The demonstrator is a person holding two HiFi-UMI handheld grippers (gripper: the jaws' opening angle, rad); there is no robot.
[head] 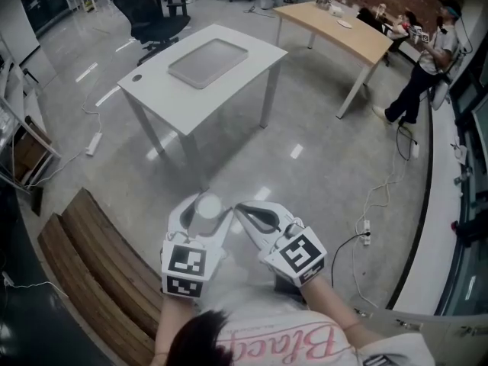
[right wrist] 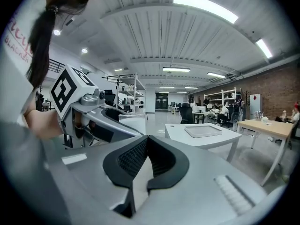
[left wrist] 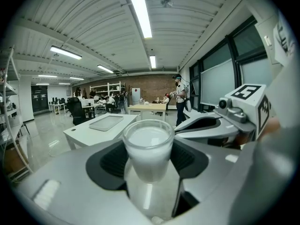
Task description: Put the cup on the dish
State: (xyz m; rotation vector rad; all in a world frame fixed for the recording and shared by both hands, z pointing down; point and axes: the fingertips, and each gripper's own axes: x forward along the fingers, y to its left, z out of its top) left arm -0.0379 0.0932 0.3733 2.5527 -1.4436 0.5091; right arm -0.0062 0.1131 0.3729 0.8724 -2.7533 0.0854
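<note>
A frosted white cup (head: 207,207) stands upright between the jaws of my left gripper (head: 206,213), which is shut on it and held in the air in front of the person's chest. In the left gripper view the cup (left wrist: 147,146) fills the gap between the dark pads of the left gripper (left wrist: 148,165). My right gripper (head: 244,209) hangs just to the right, shut with nothing in it; its pads meet at the right gripper (right wrist: 143,165) tips. The dish, a flat grey tray (head: 208,62), lies on a white table (head: 252,48) a few steps ahead.
A black office chair (head: 149,10) stands behind the white table. A wooden table (head: 335,25) is at the far right, with a person (head: 423,67) standing beside it. A wooden bench (head: 99,273) runs along the left. Cables (head: 374,204) and a power strip (head: 94,143) lie on the floor.
</note>
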